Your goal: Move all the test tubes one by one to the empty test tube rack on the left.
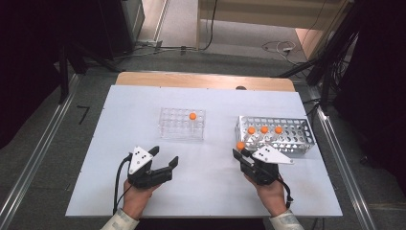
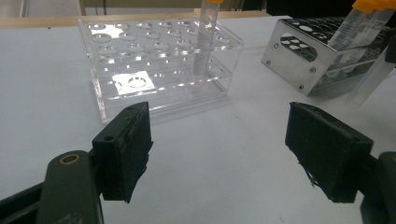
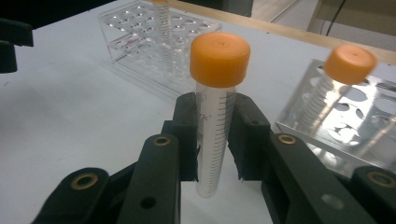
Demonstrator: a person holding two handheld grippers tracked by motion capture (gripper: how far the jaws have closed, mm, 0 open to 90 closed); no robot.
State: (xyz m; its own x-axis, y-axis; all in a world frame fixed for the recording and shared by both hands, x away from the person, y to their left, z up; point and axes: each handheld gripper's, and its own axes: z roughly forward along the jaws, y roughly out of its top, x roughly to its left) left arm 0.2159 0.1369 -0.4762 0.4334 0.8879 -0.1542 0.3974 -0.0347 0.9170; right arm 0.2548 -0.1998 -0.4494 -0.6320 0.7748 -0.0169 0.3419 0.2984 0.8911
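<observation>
The right gripper [image 3: 215,140] clamps a clear graduated tube with an orange screw cap [image 3: 215,116] upright, just near of the perforated metal rack [image 1: 292,136] at the right. The left gripper [image 2: 219,154] stands wide and unloaded, near of the clear acrylic rack [image 2: 154,65].
</observation>
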